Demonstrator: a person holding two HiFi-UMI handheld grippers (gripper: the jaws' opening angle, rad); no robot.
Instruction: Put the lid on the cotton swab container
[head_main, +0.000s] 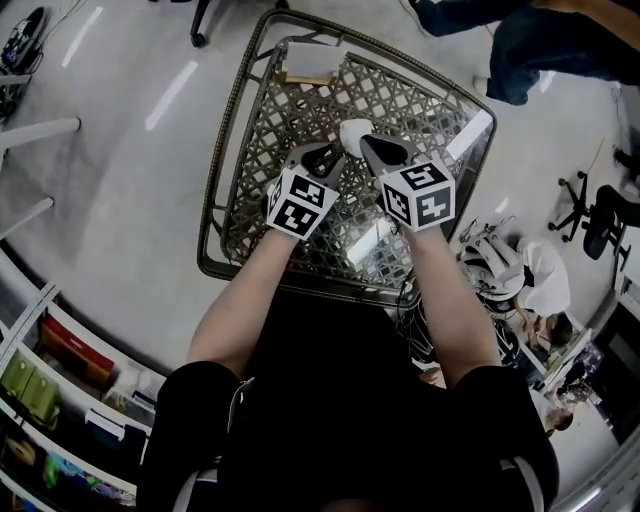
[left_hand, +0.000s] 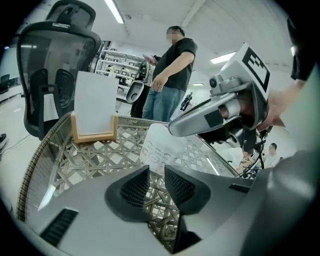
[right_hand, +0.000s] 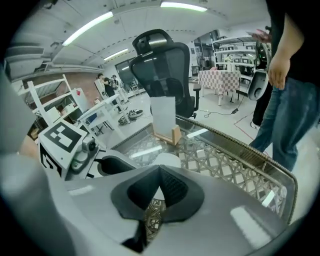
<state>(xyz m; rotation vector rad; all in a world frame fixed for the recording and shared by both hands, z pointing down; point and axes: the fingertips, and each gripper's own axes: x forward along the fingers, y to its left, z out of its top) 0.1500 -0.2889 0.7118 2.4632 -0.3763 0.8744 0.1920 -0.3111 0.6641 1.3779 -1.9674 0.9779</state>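
**Item 1, left gripper** (left_hand: 156, 174). My jaws stand a narrow gap apart with nothing between them. Only the weave of the table shows through the gap.

**Item 2, right gripper** (right_hand: 160, 172). My jaws are closed tip to tip and appear to hold nothing. They sit just above and behind item 3.

**Item 3, white translucent cylindrical cotton swab container** (left_hand: 161, 149). It has faint print on its wall and stands upright near the table's middle, just ahead of both pairs of jaws. In the left gripper view the right gripper's nose reaches over its top.

**Item 4, lid.** I see none lying apart. The container's top shows as a smooth white round face (right_hand: 169, 160), so I judge the lid rests there. I cannot tell whether it is seated.

**Item 5, glass-topped woven lattice table** (head_main: 233, 130). It bears items 3 and 6.

**Item 6, white card in a light wooden stand** (left_hand: 95, 112). It sits at the far edge, well apart from the container.

**Item 7, black mesh office chair** (left_hand: 55, 65) and a standing person (left_hand: 172, 75). Both are beyond the table.

**Handling note, judged:**
- Spread the left jaws and close them lightly round the body, low down. The container looks light and may skate on glass.
- Bring the closed right jaws flat onto the centre of the top and press straight down, not at the rim, so the lid does not cock to one side.
- Squeeze gently, since a soft wall may bow and resist the lid.
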